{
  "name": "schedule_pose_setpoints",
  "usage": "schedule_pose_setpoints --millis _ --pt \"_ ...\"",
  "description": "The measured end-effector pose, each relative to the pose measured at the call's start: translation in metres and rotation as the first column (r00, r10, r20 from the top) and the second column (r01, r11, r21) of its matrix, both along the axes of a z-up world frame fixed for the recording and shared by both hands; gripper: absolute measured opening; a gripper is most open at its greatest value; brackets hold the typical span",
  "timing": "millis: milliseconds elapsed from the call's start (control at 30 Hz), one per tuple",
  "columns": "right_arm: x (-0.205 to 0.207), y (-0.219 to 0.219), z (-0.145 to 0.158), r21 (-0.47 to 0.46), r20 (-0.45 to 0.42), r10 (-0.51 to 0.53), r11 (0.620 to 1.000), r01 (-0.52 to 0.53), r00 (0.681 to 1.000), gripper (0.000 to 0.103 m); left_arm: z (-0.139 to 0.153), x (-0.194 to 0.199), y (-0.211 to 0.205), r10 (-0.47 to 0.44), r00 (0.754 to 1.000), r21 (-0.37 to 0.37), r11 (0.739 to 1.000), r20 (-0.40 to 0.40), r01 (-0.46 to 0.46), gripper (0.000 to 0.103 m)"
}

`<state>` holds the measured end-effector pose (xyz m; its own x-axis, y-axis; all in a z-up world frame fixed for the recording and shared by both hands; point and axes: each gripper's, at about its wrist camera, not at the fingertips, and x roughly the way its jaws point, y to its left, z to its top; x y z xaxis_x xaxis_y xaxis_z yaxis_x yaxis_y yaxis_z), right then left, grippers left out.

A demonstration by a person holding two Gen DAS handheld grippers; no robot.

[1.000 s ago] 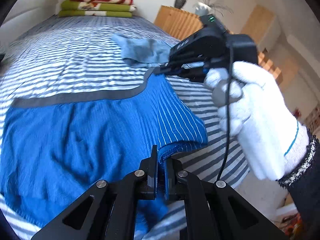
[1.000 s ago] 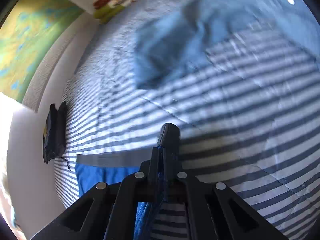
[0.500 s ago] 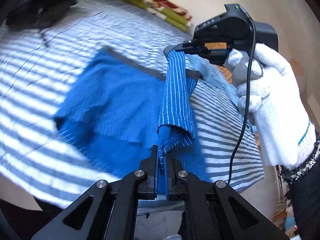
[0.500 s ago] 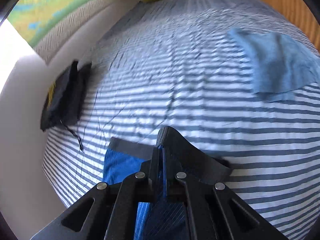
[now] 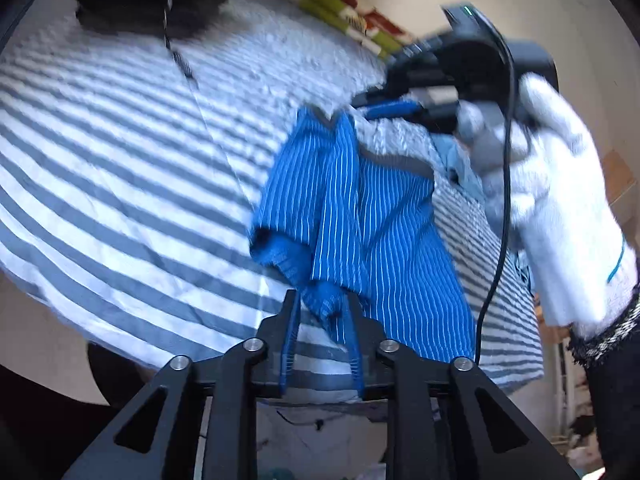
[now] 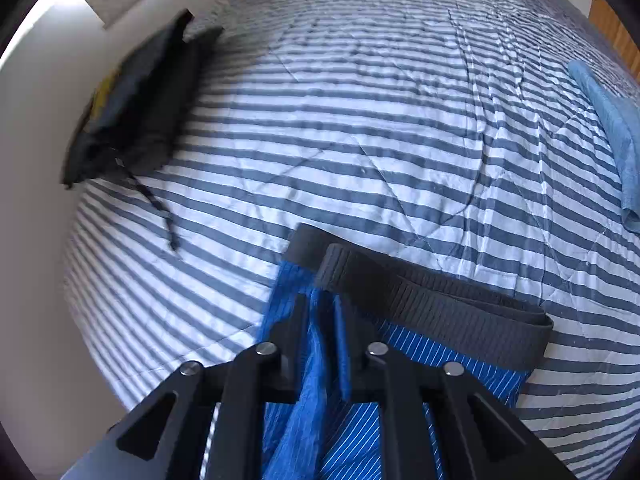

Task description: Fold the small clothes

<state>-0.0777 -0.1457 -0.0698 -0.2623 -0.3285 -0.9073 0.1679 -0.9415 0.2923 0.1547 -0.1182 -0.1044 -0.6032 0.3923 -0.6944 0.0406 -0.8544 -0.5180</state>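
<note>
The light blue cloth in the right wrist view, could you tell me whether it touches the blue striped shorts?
No, the light blue cloth lies apart at the bedspread's right edge, with bare stripes between it and the blue striped shorts.

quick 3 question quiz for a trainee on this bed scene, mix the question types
1. True or false: the blue striped shorts lie on a striped bed cover.
2. What colour is the waistband of the shorts? A grey; B red; C white.
3. Fill in: blue fabric lies between the fingers of the left hand-held gripper and of the right hand-held gripper, and a pale blue ____ lies further off at the bed's edge.

Key: 1 true; 2 A; 3 cloth.
</note>
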Motion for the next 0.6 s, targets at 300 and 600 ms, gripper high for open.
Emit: schedule_pose_setpoints --millis 300,600 --pt "0.039 0.076 0.008 -0.004 -0.049 -0.063 0.998 0.063 0.997 0.024 0.004 -0.039 0.067 -0.195 0.981 -0.317 0.931 -0.017 0.179 0.059" --pt "0.034 0.101 -0.029 0.044 -0.025 -0.125 0.991 0.126 0.992 0.024 -0.009 -0.038 -0.012 0.118 0.992 -0.284 0.954 0.052 -0.099 0.013"
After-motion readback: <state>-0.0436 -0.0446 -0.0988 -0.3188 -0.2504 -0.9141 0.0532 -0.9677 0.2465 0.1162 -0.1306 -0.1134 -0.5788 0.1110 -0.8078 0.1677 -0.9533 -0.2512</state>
